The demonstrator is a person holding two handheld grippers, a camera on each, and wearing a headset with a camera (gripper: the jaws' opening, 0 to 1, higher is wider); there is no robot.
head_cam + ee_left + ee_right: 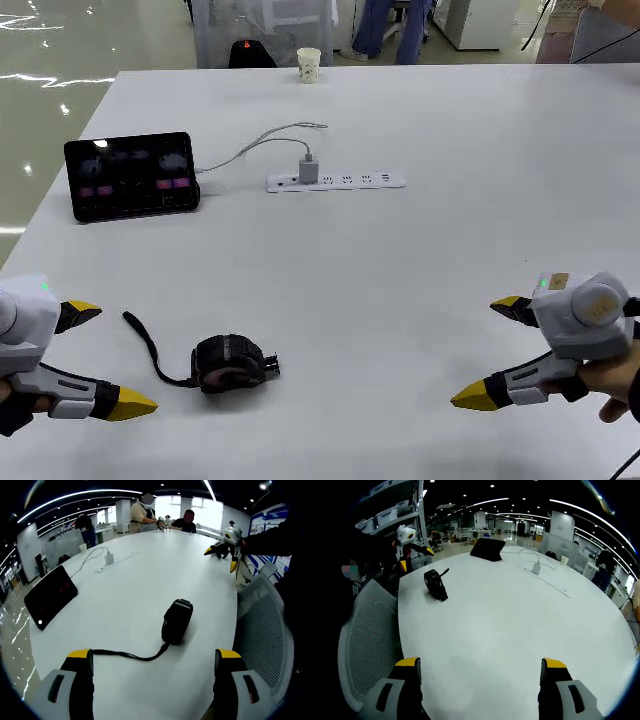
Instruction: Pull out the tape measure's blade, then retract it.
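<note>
Yellow-tipped jaws of the left gripper [108, 358] are seen at the lower left edge of the head view. They are spread wide and nothing is held between them. The right gripper [488, 350] is held at the lower right, its jaws likewise parted wide and empty, and a hand is partly seen behind it.

Between the two, nearer the left gripper, the black tape measure [232, 364] is laid on the white table [420, 260], touched by neither gripper. Its black strap [150, 350] is trailed across the tabletop towards the left gripper. In the left gripper view the case is framed between that gripper's two jaws, a little ahead of them, with the strap curled back towards the left-hand jaw. In the right gripper view the tape measure is seen well apart, far over towards the left gripper.

Farther back on the table a dark tablet [130, 176] is propped up with its screen lit. A white power strip [335, 181] is laid to its right, with a charger [308, 170] plugged in and a cable [255, 145] run to the tablet. A paper cup [309, 64] is stood at the far edge.
</note>
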